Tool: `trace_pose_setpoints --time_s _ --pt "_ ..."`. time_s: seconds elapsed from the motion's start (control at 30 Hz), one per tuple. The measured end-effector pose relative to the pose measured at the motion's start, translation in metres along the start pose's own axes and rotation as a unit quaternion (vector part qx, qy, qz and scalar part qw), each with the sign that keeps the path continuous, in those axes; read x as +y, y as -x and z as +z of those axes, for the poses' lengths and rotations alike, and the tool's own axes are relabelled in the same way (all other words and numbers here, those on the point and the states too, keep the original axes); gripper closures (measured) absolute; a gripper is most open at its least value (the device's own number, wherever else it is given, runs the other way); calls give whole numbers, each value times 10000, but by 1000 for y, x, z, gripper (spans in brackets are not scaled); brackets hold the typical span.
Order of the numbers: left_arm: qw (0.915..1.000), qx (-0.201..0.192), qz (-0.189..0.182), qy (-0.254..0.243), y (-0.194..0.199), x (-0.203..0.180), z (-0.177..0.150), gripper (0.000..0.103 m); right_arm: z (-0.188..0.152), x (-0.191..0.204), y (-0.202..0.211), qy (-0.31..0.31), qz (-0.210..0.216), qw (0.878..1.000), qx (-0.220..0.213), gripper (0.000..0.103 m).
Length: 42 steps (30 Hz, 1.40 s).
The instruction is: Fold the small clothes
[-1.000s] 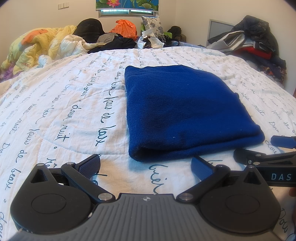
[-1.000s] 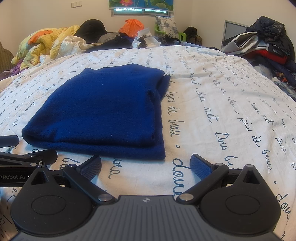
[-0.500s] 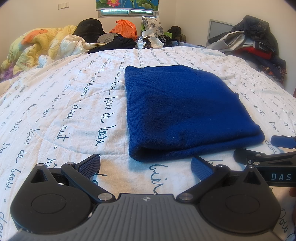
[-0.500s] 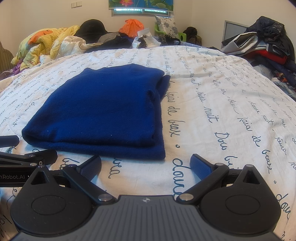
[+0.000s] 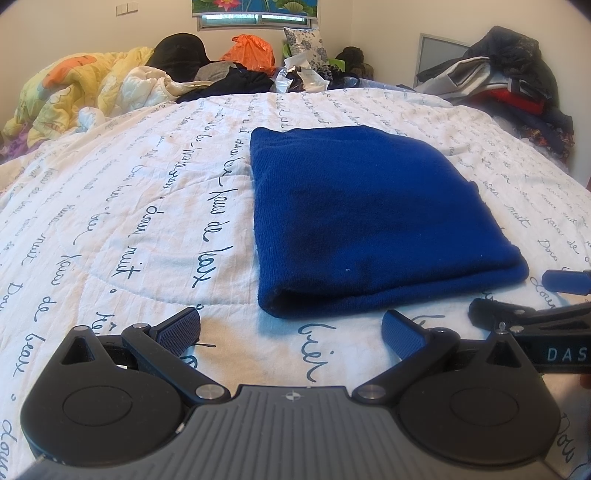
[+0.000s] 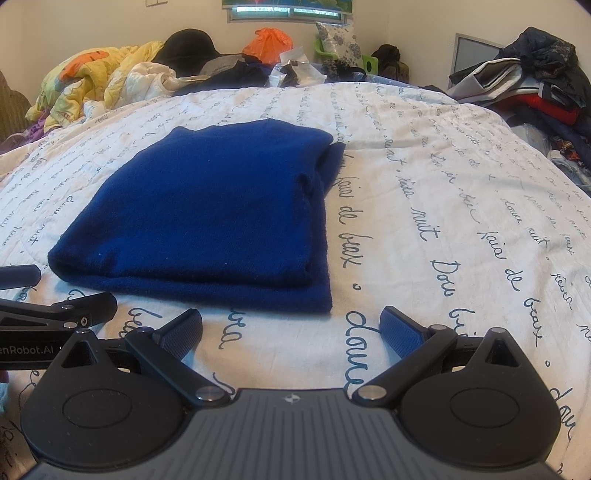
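Currently one garment (image 5: 373, 221) is present: a dark blue knit, folded into a flat rectangle. It lies on the quilt (image 5: 129, 206) near the middle of the bed, just ahead of both grippers and touching neither.

Two grippers are in view. The left gripper (image 5: 291, 332) sits low over the quilt with its jaws spread wide and nothing between them; the garment's near left corner lies just beyond it. The right gripper (image 6: 291, 330) is likewise spread wide and holds nothing; the garment's near right corner lies just beyond its gap. Each gripper appears at the edge of the other's view.

The quilt is white, stitched, and printed with dark cursive script. Behind it: one yellow blanket (image 5: 74, 92), one black hat (image 5: 181, 48), one orange bag (image 5: 251, 51), one floral pillow (image 5: 304, 42). One clothes pile (image 6: 535, 77) stands at the right. A window (image 5: 255, 16) sits in the far wall.
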<state>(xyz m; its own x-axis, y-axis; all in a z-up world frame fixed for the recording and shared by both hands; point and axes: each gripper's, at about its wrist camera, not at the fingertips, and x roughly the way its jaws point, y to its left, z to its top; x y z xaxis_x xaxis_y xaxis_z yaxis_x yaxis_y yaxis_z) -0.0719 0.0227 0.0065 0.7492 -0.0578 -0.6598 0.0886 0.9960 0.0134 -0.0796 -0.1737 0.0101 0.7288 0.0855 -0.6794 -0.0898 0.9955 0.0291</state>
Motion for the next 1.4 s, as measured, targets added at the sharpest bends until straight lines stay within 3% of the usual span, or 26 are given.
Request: trace_pose_setpoints --time_s 0.47,0.67,0.9,1.1,1.23,1.3,1.4 --pt "9996 249 81 67 -3 2 7 0 3 7 1 -60 -75 9998 161 0" --pt "9976 624 -62 285 6 7 15 0 9 8 11 -168 127 9992 333 0" --pt "9973 652 -157 301 19 5 16 0 17 14 28 96 52 9998 147 0" --pt "9975 593 -145 345 23 9 18 0 21 13 28 43 133 9996 244 0" --pt "9992 287 25 284 32 8 18 1 22 13 28 72 175 9995 254 0" --pt "9990 329 26 298 32 10 19 8 22 12 28 42 206 9994 265 0" --pt "9977 523 -52 424 30 22 22 4 24 6 27 -112 277 9990 322 0"
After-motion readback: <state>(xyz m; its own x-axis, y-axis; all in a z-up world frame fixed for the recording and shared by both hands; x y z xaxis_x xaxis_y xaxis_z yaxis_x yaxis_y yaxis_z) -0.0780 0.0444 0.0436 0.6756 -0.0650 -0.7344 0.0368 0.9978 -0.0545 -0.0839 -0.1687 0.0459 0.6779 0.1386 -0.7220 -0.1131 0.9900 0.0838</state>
